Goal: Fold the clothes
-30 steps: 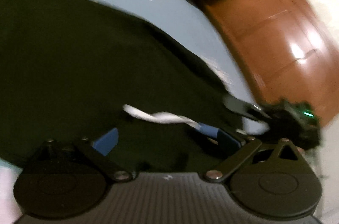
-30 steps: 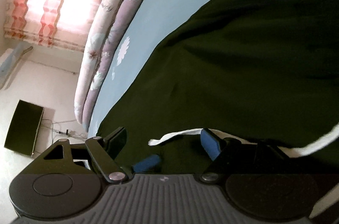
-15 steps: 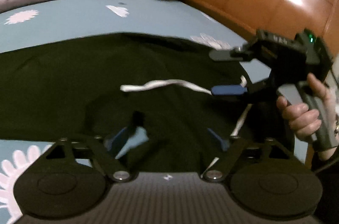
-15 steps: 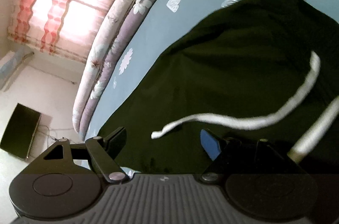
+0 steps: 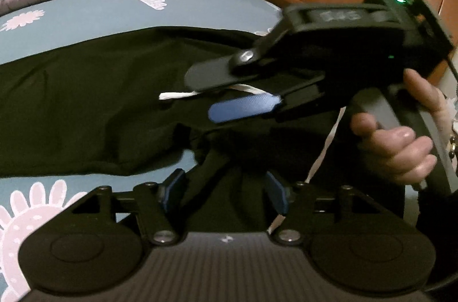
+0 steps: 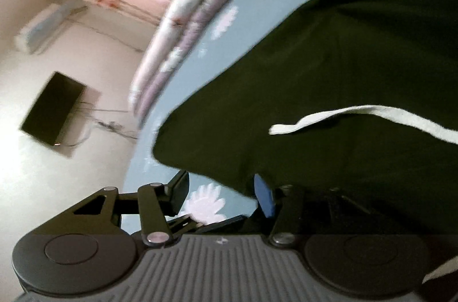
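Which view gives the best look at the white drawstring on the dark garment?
The right wrist view: the drawstring lies unobstructed on the dark garment, its free end plain despite some blur. In the left wrist view the same drawstring shows only a short end before passing under the right gripper.

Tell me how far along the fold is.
Early. Done: the dark garment lies spread on the bed, one edge already doubled over. In hand: both grippers are open, the left gripper straddling a bunched fold, the right gripper by the white drawstring. Left: gripping and the main folds; no compact stack shows yet.
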Demonstrator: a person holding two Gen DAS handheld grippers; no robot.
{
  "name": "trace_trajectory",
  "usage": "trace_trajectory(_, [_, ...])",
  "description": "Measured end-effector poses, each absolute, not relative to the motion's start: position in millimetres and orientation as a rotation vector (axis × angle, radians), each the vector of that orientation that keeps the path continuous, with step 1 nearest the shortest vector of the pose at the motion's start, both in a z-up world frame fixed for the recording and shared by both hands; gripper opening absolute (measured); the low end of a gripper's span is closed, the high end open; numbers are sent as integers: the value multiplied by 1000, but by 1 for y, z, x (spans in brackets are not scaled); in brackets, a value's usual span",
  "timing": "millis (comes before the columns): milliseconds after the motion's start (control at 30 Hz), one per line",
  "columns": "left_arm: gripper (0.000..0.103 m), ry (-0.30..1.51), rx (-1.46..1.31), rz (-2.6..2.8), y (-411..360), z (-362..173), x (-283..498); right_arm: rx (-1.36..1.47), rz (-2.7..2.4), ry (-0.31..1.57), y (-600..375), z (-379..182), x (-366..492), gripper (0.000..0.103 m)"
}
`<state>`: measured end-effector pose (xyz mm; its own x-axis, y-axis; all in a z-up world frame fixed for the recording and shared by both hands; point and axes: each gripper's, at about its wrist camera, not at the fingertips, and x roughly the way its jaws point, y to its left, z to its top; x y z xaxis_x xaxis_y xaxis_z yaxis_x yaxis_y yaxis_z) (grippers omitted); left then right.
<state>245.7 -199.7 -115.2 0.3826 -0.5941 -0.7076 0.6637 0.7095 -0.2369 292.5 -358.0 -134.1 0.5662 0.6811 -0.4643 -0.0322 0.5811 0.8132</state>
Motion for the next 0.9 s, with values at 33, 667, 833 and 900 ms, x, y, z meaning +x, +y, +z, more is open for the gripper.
trace_trajectory(33, [62, 863, 89, -805, -198, -116, 246, 837, 478, 907, -354, -136, 297, 57])
trace_trajectory(667, [68, 874, 34, -914, -194, -114, 246, 760, 562, 1026, -345, -137, 323, 66])
trace_trajectory(833, [68, 873, 30, -933, -191, -111, 242, 656, 594, 1125, -328, -139, 326, 72])
trace_trajectory(900, [68, 872, 29, -938, -190, -110, 242, 664, 604, 1138, -331, -134, 327, 71])
